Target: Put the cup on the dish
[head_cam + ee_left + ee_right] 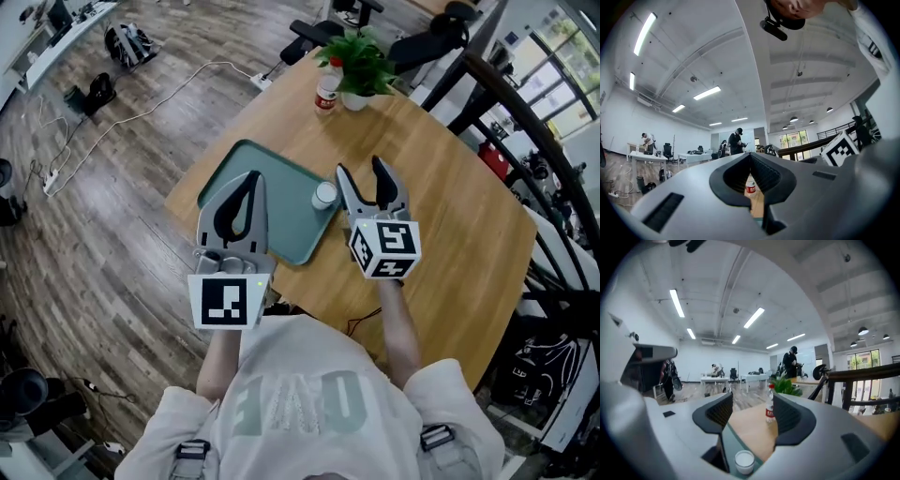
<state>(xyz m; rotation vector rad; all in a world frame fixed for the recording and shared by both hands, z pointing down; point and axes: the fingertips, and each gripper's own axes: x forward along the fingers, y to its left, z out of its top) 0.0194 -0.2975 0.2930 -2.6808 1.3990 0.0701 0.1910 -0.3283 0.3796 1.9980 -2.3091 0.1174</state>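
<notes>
In the head view, the person is holding both grippers over a wooden table [450, 216], which is standing on a wooden floor [112, 234]. A flat teal dish [291, 187] is lying on the near left part of the table. The white cup [324, 195] is standing upright on the dish, right at its right corner. The left gripper [255, 178] is hovering over the dish, and its jaws are meeting at the tips. The right gripper [359, 169] is hanging just beside the cup, on the right of it, with its jaws spread apart. A green plant [361, 58] and a bottle [327, 92] with a red label are standing at the far edge of the table.

In the left gripper view, the jaws are pressing together at the tips and are pinching nothing. Through the narrow slit under the tips, the bottle and a strip of the table are showing. The marker cube [841, 149] of the right gripper is showing at the right.

In the right gripper view, the jaws are standing wide apart and are holding nothing. The cup is sitting low in the picture on the teal dish, near the dish's edge and not touching either jaw. The bottle and the plant are showing farther off between the jaws.
</notes>
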